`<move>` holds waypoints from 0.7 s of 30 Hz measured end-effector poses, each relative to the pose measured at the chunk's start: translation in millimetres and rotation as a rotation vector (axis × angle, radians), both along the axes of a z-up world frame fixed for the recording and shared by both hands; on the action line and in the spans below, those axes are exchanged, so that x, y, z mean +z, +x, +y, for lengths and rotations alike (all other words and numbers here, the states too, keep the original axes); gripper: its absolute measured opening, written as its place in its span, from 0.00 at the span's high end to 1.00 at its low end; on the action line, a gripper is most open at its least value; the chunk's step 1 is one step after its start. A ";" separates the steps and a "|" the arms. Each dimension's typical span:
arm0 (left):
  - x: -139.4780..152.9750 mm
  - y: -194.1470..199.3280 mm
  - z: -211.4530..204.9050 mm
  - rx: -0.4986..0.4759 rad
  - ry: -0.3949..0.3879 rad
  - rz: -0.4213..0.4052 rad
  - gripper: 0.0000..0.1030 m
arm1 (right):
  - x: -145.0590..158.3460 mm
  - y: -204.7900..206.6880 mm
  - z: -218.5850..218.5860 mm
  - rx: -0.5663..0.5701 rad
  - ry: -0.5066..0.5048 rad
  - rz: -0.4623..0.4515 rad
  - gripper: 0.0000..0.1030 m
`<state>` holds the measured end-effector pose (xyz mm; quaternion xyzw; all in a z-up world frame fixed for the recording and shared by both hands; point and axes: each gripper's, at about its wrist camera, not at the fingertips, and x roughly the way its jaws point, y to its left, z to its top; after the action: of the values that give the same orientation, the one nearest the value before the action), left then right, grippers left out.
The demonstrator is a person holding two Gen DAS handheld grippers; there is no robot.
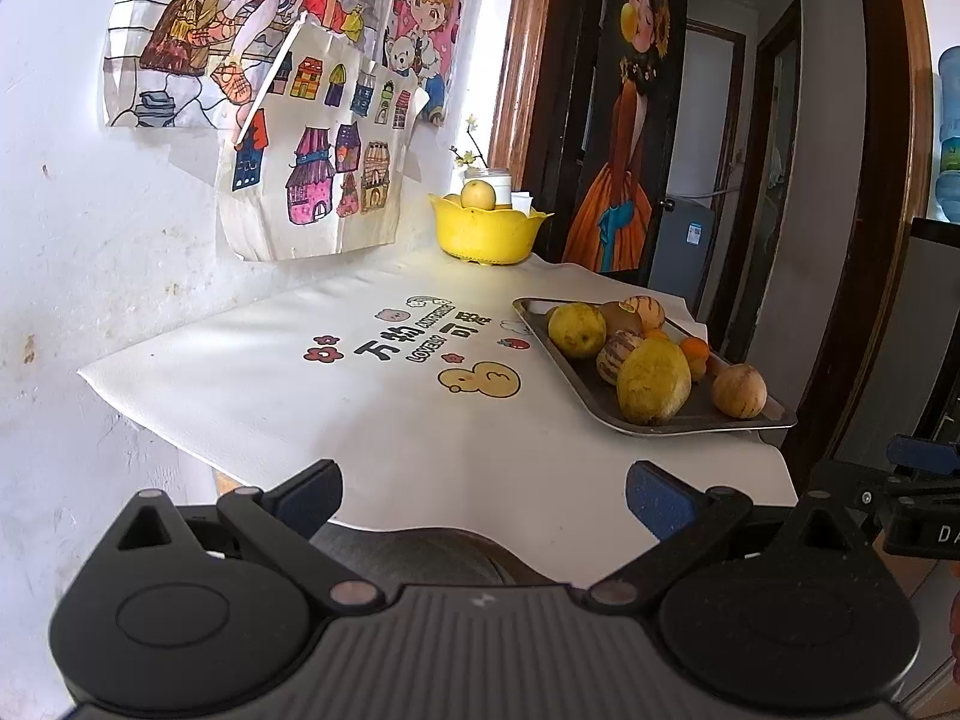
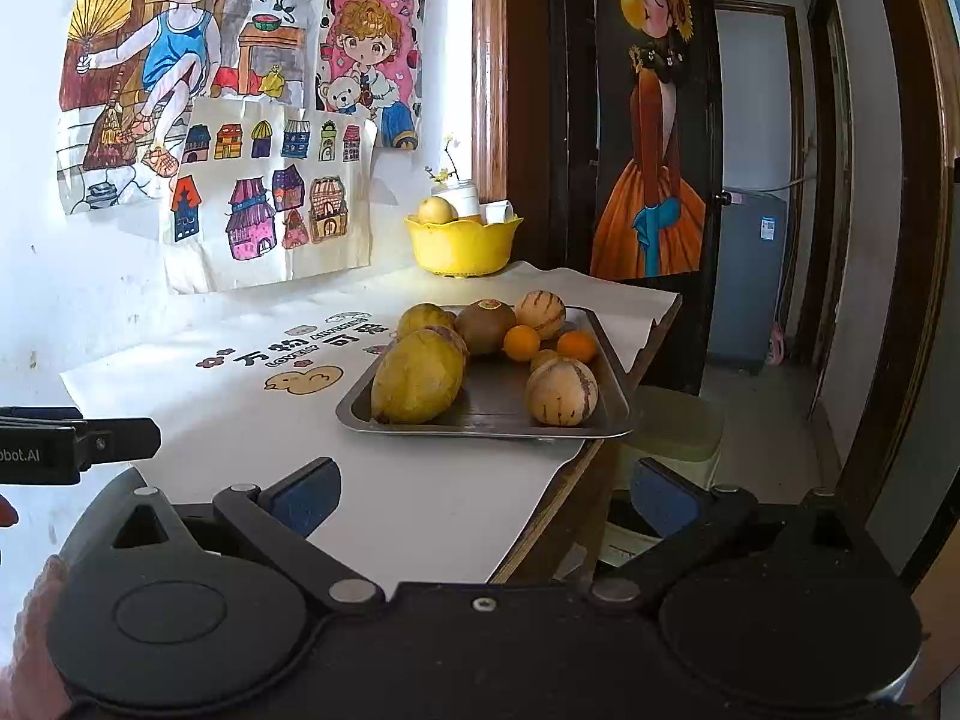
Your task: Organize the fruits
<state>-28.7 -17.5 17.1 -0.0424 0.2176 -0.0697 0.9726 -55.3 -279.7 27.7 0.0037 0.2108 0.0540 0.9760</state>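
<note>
A grey metal tray (image 1: 774, 417) (image 2: 480, 423) at the table's right edge holds several fruits: a large yellow mango (image 1: 653, 381) (image 2: 417, 383), striped melons (image 1: 739, 391) (image 2: 562, 391), a kiwi (image 2: 485, 326) and small oranges (image 2: 521, 342). A yellow bowl (image 1: 486, 234) (image 2: 461, 243) at the back holds a pale apple (image 1: 478, 194) (image 2: 435, 210). My left gripper (image 1: 483, 501) is open and empty, at the table's near edge, left of the tray. My right gripper (image 2: 483, 498) is open and empty, in front of the tray.
The table carries a white printed cloth (image 1: 372, 384) (image 2: 252, 420) against a wall with drawings (image 1: 288, 60). A white jar with flowers (image 1: 495, 180) stands behind the bowl. An open doorway (image 2: 762, 180) and a pale stool (image 2: 672, 432) lie to the right.
</note>
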 end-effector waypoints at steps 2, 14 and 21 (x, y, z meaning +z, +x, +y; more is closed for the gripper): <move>-0.6 0.1 -0.2 0.001 0.000 0.001 0.00 | -0.3 -0.2 -0.2 -0.001 0.000 0.000 0.01; -0.5 0.1 0.1 0.001 0.001 0.002 0.00 | -1.8 -0.4 0.1 0.006 -0.005 -0.001 0.01; -0.9 -0.5 0.3 0.002 0.000 0.002 0.00 | -2.0 -0.6 0.0 0.009 -0.009 -0.003 0.01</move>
<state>-29.2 -17.3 16.2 -0.0426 0.2187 -0.0689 0.9724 -55.9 -279.7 25.7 -0.0017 0.2098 0.0573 0.9761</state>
